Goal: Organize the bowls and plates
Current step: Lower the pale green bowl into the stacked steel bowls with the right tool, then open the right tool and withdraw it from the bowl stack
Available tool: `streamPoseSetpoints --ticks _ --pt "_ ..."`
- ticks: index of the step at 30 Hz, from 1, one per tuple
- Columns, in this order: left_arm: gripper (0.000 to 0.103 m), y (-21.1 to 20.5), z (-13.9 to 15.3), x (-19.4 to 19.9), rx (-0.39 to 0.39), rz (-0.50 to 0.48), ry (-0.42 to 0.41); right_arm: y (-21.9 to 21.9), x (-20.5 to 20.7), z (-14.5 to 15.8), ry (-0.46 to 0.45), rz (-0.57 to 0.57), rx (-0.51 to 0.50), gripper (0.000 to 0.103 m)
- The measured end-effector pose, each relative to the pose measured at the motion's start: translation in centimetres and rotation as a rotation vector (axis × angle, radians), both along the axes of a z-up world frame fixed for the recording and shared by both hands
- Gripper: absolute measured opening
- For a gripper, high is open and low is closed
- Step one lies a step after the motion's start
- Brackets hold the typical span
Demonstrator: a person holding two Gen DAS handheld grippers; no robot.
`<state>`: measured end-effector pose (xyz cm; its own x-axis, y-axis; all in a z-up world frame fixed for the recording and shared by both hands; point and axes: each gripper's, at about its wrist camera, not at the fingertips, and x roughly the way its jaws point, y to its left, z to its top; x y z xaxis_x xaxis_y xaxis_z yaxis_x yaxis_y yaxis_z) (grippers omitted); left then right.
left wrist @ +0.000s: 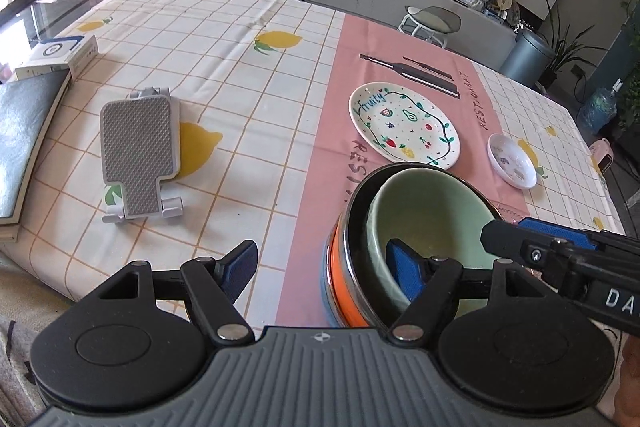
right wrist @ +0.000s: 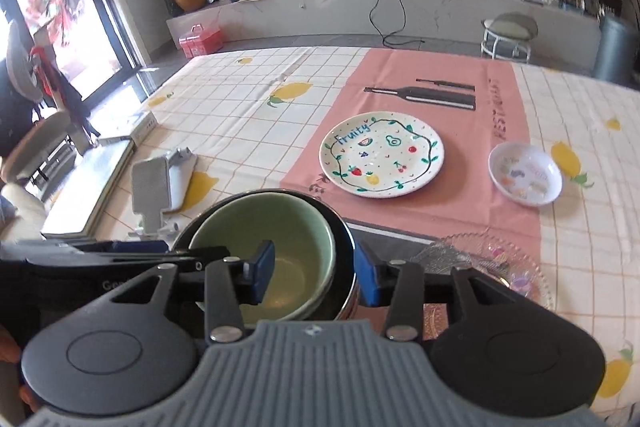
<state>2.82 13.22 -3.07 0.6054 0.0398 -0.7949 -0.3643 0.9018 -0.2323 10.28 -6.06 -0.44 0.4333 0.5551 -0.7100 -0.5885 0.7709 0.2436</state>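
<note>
A green bowl [left wrist: 432, 219] sits nested in a black steel-rimmed bowl [left wrist: 356, 227], on top of orange and blue bowls, at the near edge of the pink mat. My left gripper [left wrist: 322, 267] is open and straddles the stack's left wall: one pad is inside the green bowl, the other well clear outside. My right gripper [right wrist: 314, 277] straddles the right wall of the green bowl [right wrist: 264, 227] and black bowl [right wrist: 344, 247]. Its pads stand apart from the walls, so it is open. A painted "Fruity" plate [right wrist: 380, 155] and a small white dish [right wrist: 524, 173] lie farther back.
A clear glass plate [right wrist: 500, 267] lies just right of the stack. A grey phone stand [left wrist: 138, 155] stands to the left on the lemon-print cloth. A white box [left wrist: 56, 55] and a dark book [left wrist: 24, 139] lie at the table's left edge.
</note>
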Motion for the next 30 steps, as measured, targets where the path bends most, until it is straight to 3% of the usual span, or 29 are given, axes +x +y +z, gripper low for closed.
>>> streamPoseSetpoints --ticks 5,11,21,30 --pt "0.086 -0.2 -0.5 0.2 -0.032 -0.030 0.009 -0.2 1.2 -1.2 0.017 -0.132 -0.033 0.045" --pt "0.086 -0.3 -0.6 0.1 -0.065 -0.043 0.014 0.3 1.9 -3.6 0.130 -0.085 -0.041 0.045" --pt "0.082 -0.5 0.3 -0.5 -0.058 -0.063 -0.014 1.2 1.0 -3.9 0.107 0.003 -0.108 0.046" --pt "0.084 -0.8 1.4 -1.0 -0.006 -0.050 -0.085 0.9 1.0 -3.1 0.095 -0.008 -0.080 0.057"
